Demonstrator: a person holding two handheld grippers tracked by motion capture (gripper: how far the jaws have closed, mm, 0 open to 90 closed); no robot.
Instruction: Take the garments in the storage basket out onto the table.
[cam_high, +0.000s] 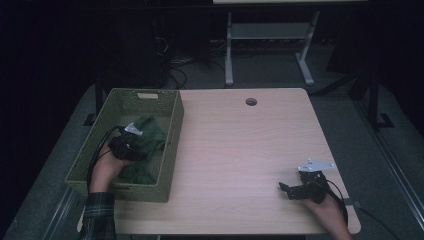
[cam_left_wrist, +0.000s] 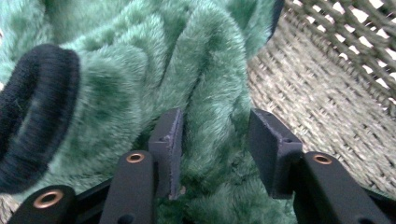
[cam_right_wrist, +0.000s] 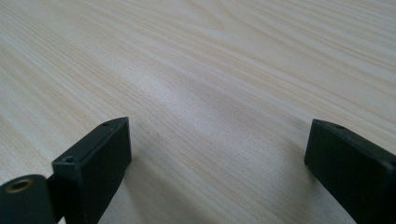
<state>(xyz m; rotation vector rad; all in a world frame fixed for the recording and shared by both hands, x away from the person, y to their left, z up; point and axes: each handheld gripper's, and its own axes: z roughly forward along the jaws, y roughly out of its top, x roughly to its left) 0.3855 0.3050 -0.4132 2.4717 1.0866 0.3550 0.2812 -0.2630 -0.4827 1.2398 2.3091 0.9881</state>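
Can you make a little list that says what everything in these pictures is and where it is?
table: light wood table, round hole near its far edge
basket: green woven basket on the table's left side
fluffy thing: green furry garment with a black cuff, lying inside the basket
left gripper: left gripper down in the basket, a fold of the fur between its jaws
right gripper: right gripper open, low over bare wood at the table's right, holding nothing

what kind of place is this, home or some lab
Probably a lab or workshop rather than a home: a plain wooden table with a cable hole, tangled cables on a grey floor, and another metal-legged bench behind. A woven basket holds a green fleece garment.
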